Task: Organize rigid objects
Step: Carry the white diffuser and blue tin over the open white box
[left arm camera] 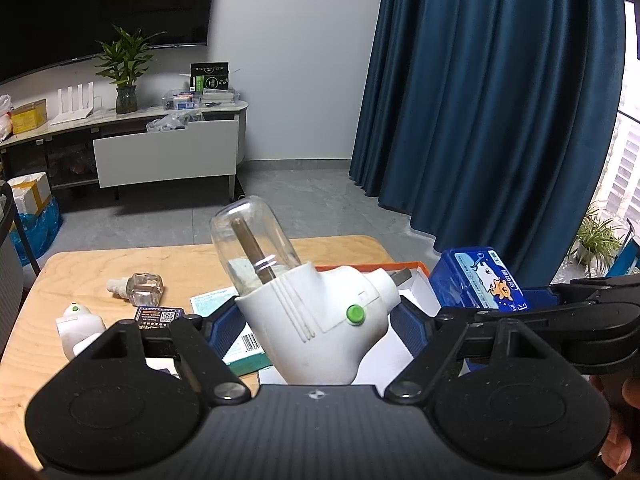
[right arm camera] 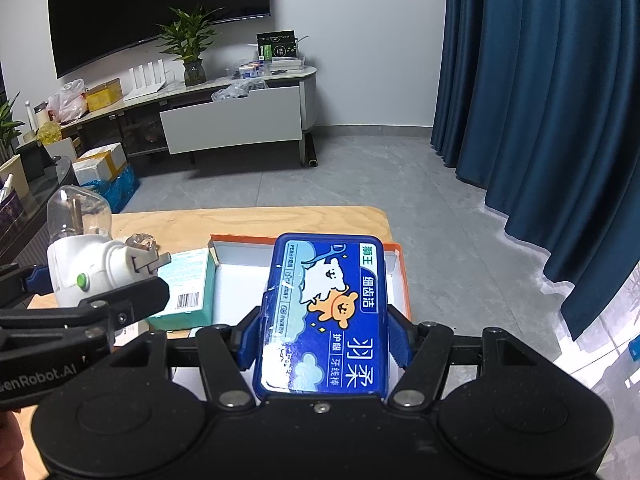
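Left gripper (left arm camera: 316,320): its jaws were closed on the white plug-in vaporizer (left arm camera: 320,328), gripping the white body on both sides, above the desk (left arm camera: 100,264).
Vaporizer: it was tilted, with its clear bottle (left arm camera: 252,248) pointing up and to the left, and its green button (left arm camera: 355,315) faced the camera.
Right gripper (right arm camera: 324,340): its jaws were closed on the blue floss-pick case (right arm camera: 324,312), holding it by its long edges, label side up.
Blue case: it was above the open orange-rimmed box (right arm camera: 240,268), which had a white inside.
Box: it lay on the right part of the desk, just beside the teal carton (right arm camera: 186,292).
Other things on the desk: a small clear refill bottle (left arm camera: 140,286), a second white vaporizer (left arm camera: 78,330) near the left edge, and a small dark box (left arm camera: 159,315) with a code label.
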The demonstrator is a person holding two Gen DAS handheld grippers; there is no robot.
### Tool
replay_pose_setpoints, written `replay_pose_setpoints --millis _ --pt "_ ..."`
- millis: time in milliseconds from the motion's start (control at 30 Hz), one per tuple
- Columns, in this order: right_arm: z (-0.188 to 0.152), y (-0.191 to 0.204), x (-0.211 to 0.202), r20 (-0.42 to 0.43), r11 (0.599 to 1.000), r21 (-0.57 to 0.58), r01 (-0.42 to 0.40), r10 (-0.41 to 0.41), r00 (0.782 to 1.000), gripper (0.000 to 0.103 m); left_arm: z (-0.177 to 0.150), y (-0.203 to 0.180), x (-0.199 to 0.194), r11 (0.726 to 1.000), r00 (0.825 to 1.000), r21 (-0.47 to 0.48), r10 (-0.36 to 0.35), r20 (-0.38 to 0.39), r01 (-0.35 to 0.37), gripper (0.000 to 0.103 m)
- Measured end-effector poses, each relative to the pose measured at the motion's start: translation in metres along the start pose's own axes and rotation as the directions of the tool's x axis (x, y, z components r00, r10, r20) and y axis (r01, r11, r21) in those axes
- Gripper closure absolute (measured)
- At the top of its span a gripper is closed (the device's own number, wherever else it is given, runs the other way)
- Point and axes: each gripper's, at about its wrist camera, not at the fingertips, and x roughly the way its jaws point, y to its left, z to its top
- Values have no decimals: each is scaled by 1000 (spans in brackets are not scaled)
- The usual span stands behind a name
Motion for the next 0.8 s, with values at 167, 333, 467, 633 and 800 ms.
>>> replay_pose_setpoints --millis 167,333,467,633,800 --pt "1 -2 0 4 1000 2 -2 2 1000 29 0 0 0 1000 1000 -1 -4 0 4 23" --pt "0 -3 0 3 1000 2 -2 2 1000 29 0 1 1 1000 1000 -4 -5 -4 5 23" --pt "0 -3 0 3 1000 3 -1 1 1000 29 0 1 1 1000 1000 -5 -5 -6 5 23" --pt "0 -3 0 4 1000 4 0 0 1000 29 0 1 1 1000 1000 -2 -2 -7 2 23" --pt "0 -4 -1 3 1000 6 -2 2 1000 29 -1 2 1 1000 1000 2 -4 -15 4 23"
